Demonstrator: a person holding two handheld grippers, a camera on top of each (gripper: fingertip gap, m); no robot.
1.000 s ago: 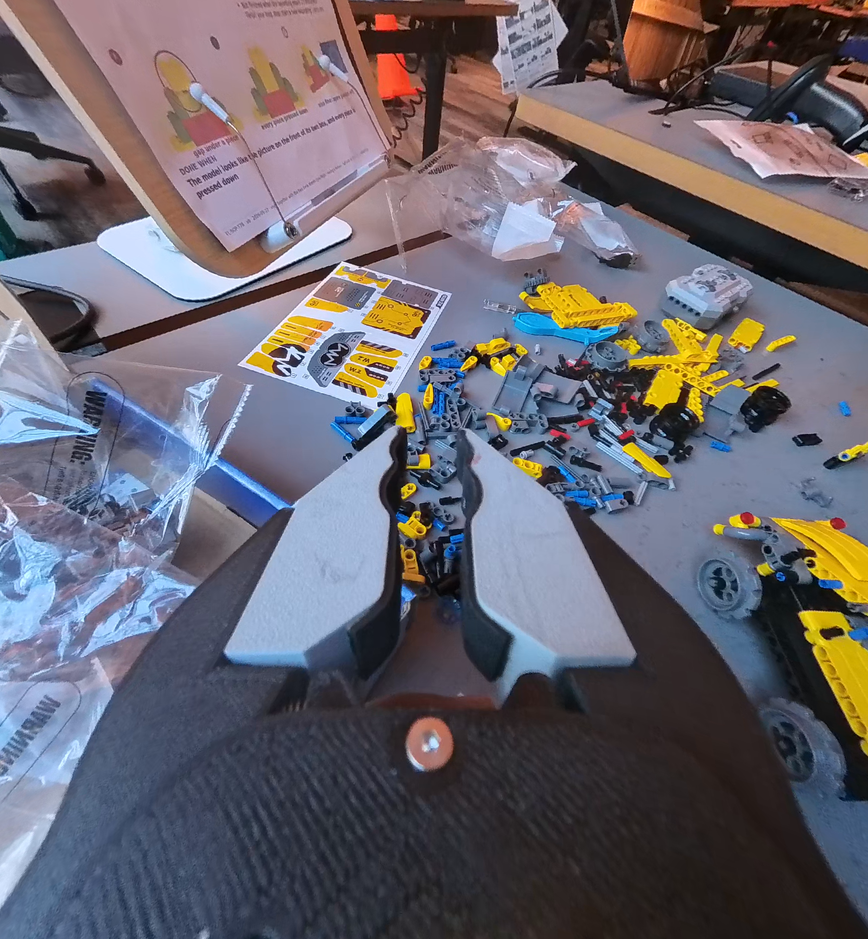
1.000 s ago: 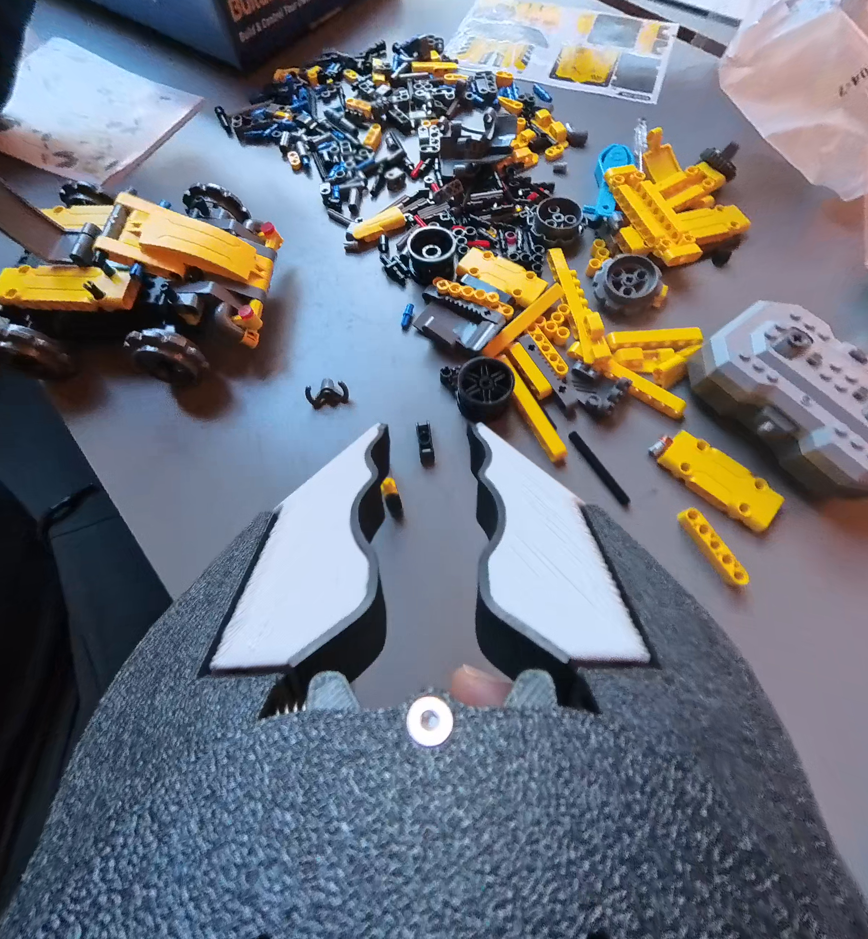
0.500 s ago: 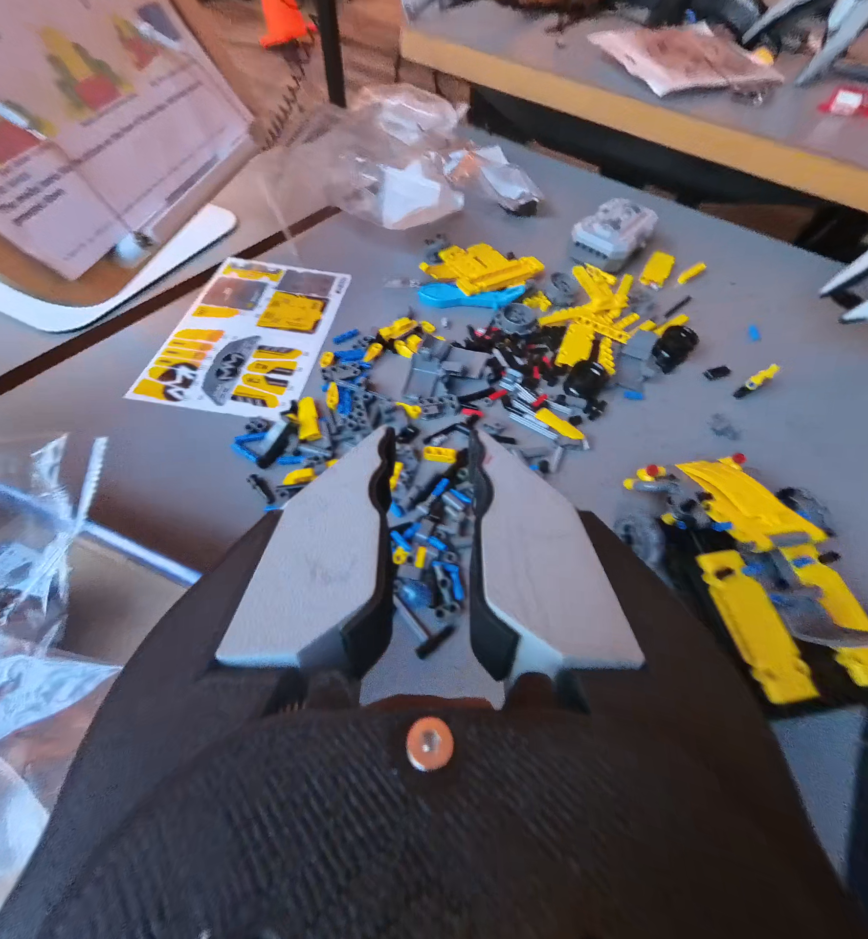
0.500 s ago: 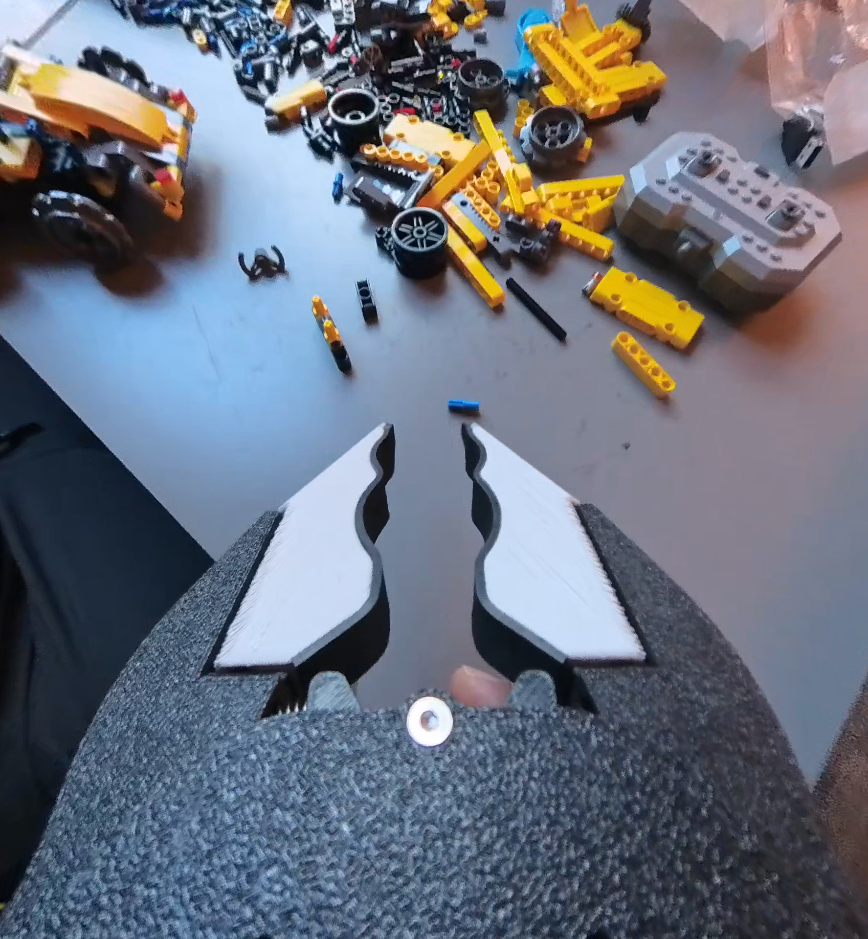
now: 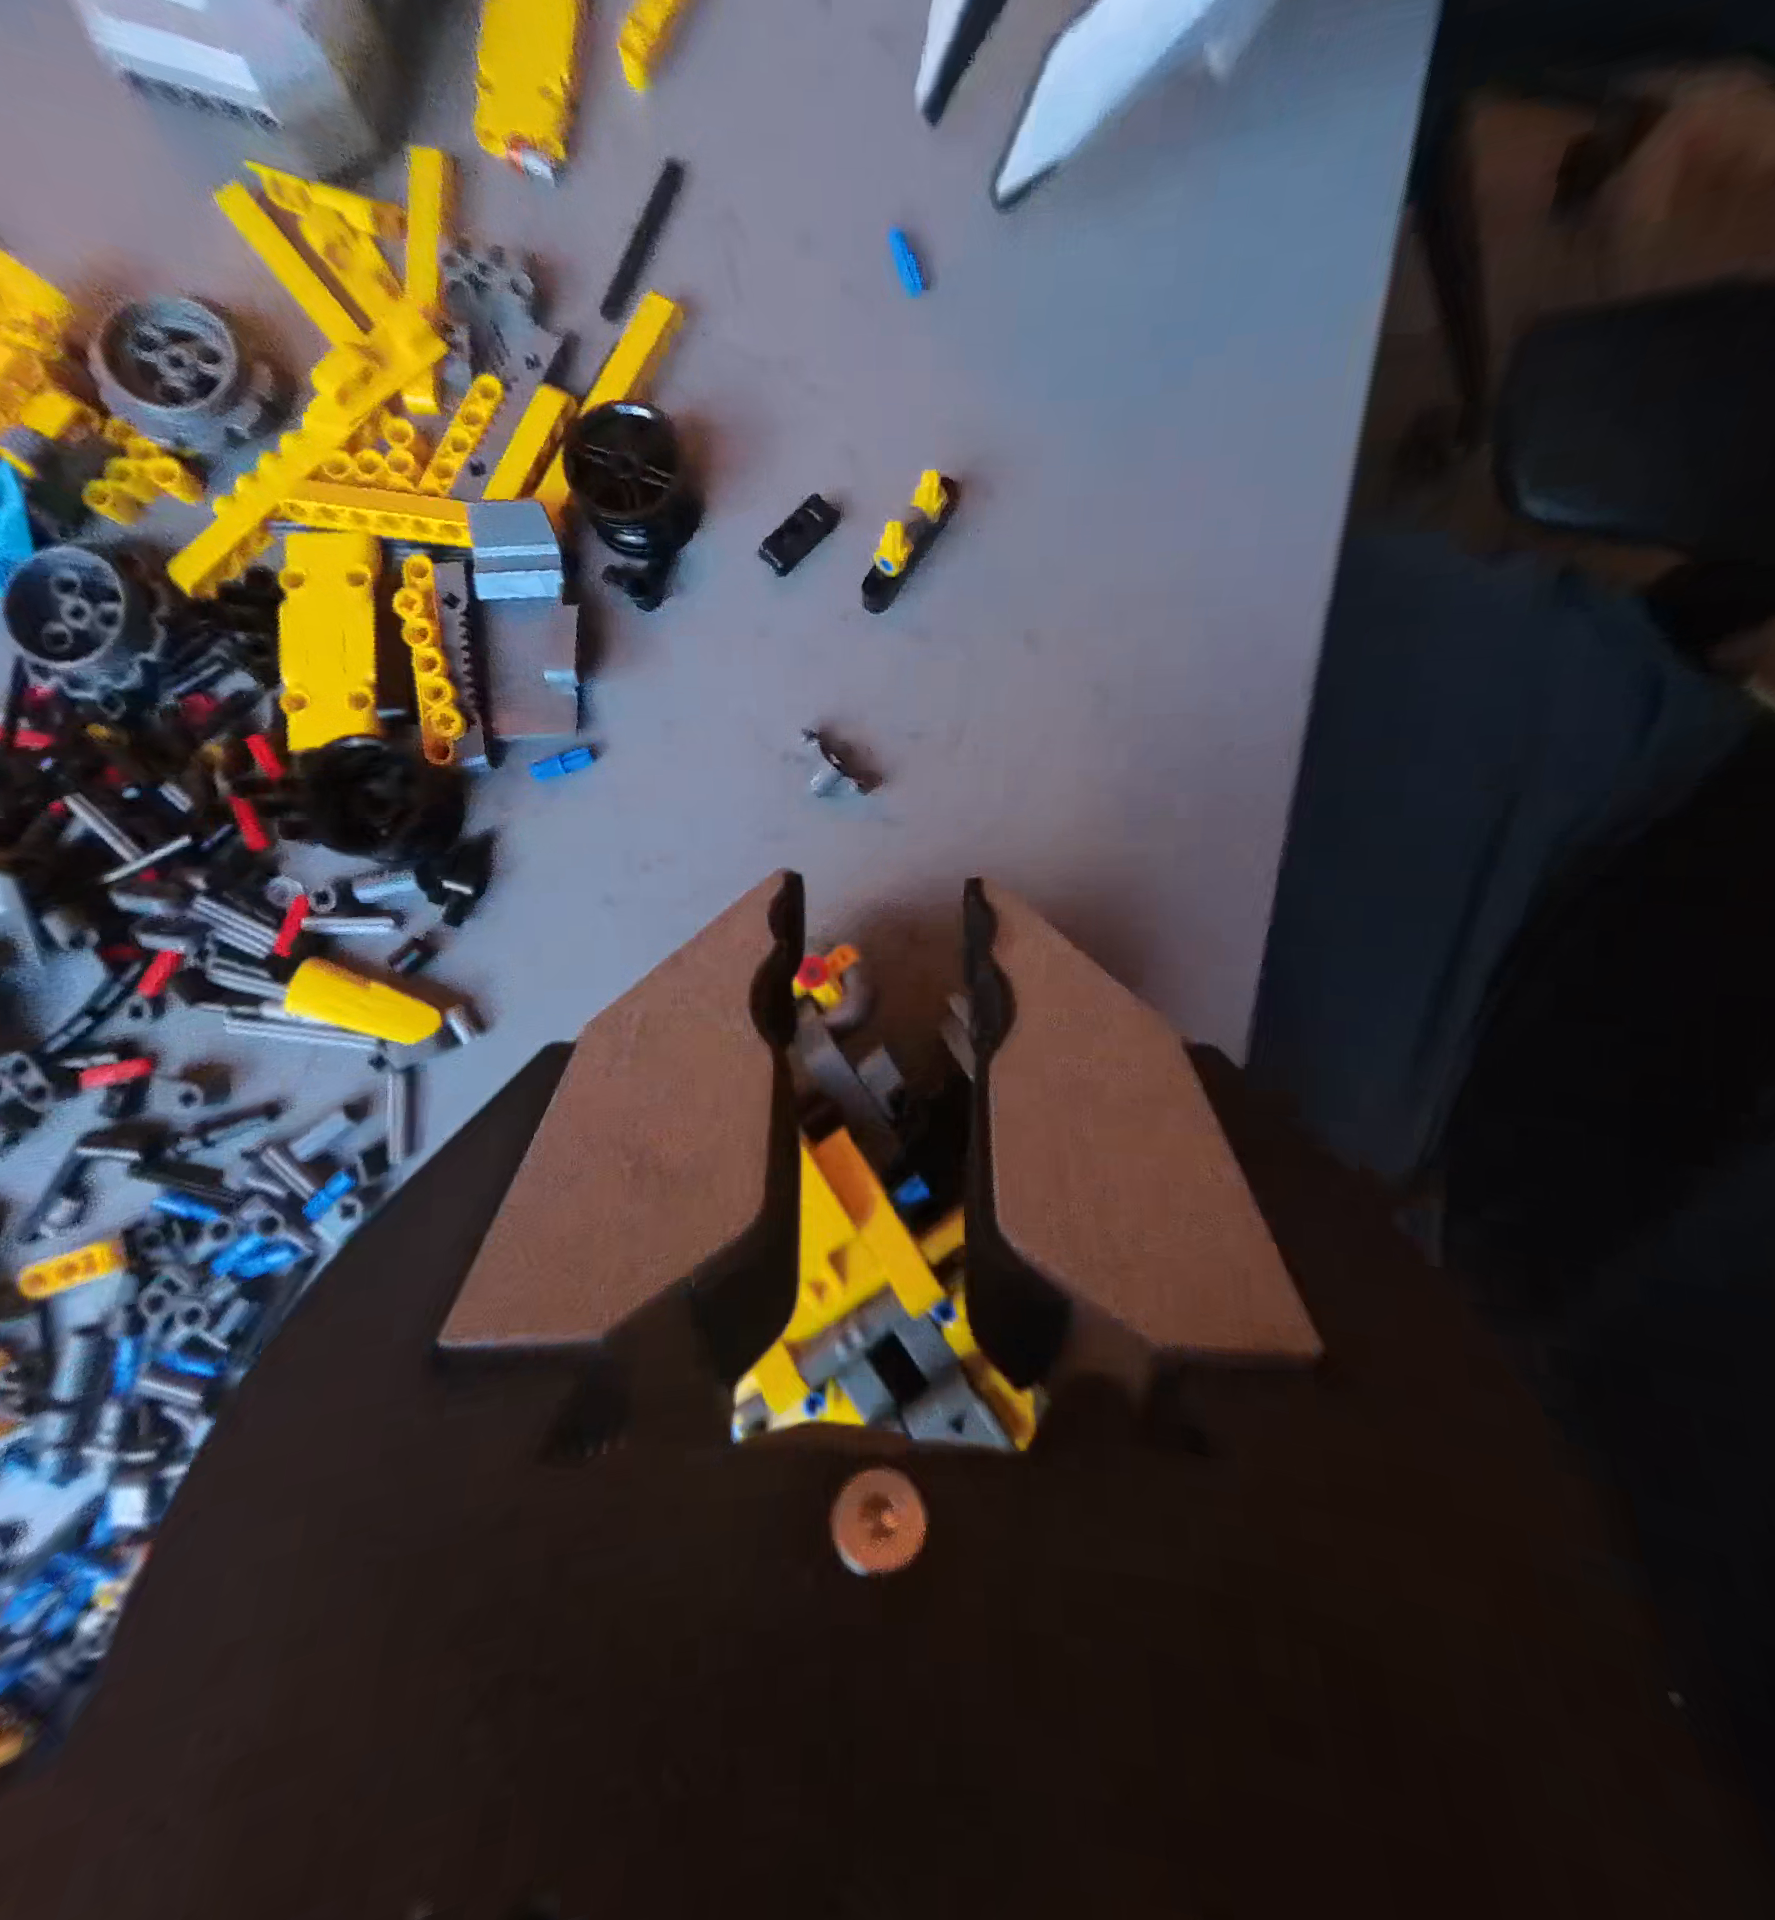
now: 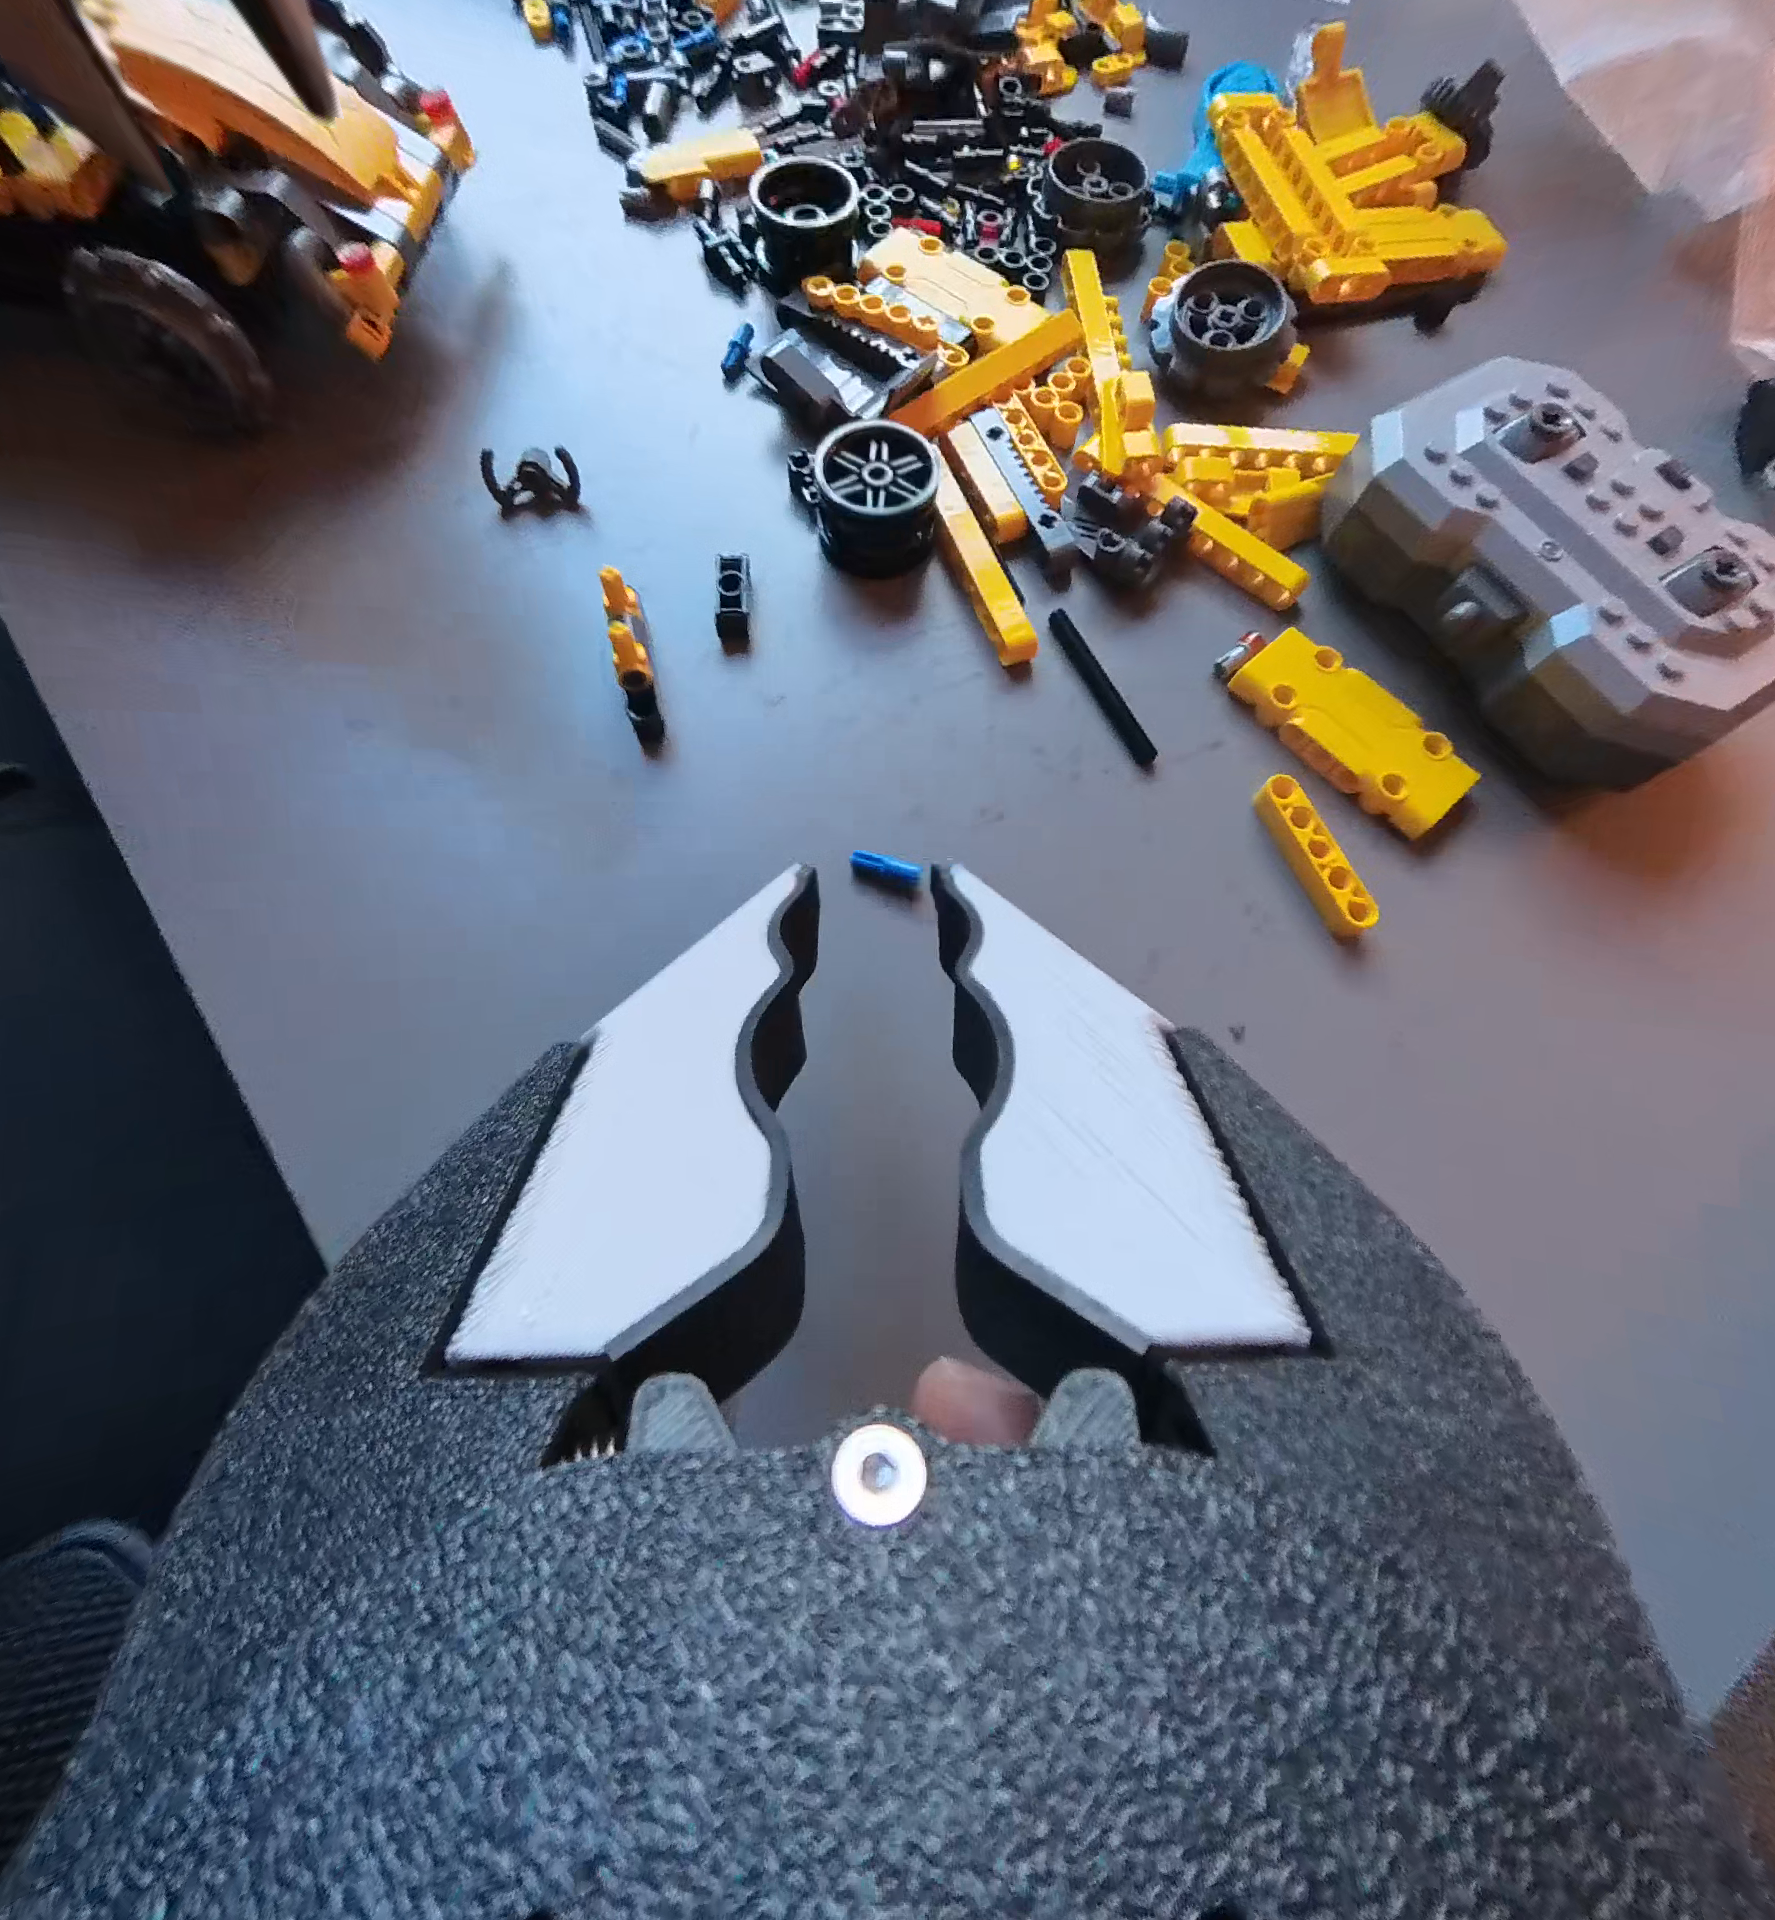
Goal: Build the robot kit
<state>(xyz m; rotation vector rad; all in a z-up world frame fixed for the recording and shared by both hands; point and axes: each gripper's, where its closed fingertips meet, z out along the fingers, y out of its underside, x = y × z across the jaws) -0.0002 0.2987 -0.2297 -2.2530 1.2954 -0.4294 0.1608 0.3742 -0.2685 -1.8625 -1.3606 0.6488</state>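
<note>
Grey table: left hand-held gripper parted above yellow model.

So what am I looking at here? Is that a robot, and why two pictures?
No robot arm: a person holds a two-finger gripper in each hand, each carrying a camera that looks along its fingers. The left wrist view shows the left gripper, open, right above a partly built yellow toy vehicle; whether it touches it is unclear. The right wrist view shows the right gripper, open and empty, just short of a small blue pin. On the grey table lie loose building pieces: yellow beams, black wheels, and a grey battery-style block. Nothing is gripped.
</note>
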